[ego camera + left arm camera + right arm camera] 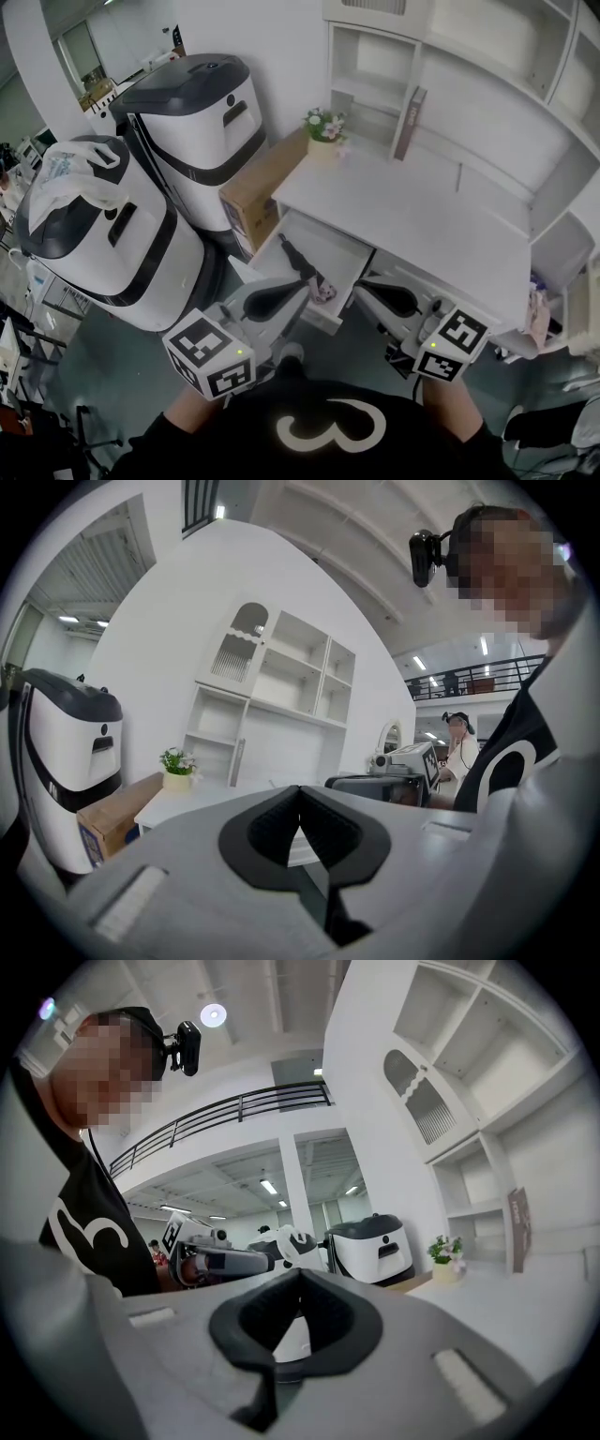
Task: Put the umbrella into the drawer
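Note:
The folded dark umbrella (302, 269) lies inside the open white drawer (277, 242) of the desk (412, 220), its patterned end toward the drawer front. My left gripper (298, 290) hovers just in front of the drawer's near edge, jaws shut and empty. My right gripper (366, 289) hangs to the right of the drawer, under the desk's front edge, also shut on nothing. In the left gripper view the dark pads (323, 822) meet at the tip (300, 791). In the right gripper view the pads (330, 1314) likewise meet at the tip (300, 1274).
Two large white-and-black machines (202, 122) (103, 239) stand left of the desk, one with a plastic bag (70, 173) on top. A cardboard box (258, 187) leans against the desk's left side. A flower pot (324, 131) and a book (410, 122) sit at the desk's back.

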The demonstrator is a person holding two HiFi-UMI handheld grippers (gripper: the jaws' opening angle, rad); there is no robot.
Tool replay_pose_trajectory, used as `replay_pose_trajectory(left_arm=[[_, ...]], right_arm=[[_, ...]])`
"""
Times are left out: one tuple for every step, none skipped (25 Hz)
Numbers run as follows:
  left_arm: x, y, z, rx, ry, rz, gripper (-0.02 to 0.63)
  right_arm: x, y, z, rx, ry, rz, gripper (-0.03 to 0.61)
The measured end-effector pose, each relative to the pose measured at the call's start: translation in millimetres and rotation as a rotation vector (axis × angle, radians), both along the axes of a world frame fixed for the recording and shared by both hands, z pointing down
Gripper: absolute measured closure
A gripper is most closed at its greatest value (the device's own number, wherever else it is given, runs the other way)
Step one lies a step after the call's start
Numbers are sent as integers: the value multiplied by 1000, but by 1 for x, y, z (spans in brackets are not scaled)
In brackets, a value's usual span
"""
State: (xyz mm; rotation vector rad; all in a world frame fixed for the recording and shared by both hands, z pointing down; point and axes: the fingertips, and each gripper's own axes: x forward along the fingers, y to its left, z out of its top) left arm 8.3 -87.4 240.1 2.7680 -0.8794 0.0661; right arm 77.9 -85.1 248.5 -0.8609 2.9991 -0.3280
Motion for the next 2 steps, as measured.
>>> replay_pose_trajectory(left_arm=[[2, 5, 0, 1, -1, 1, 609], [3, 10, 0, 2, -1, 2, 609]], right_arm=[[2, 5, 0, 1, -1, 2, 575], [4, 10, 0, 2, -1, 3, 575]])
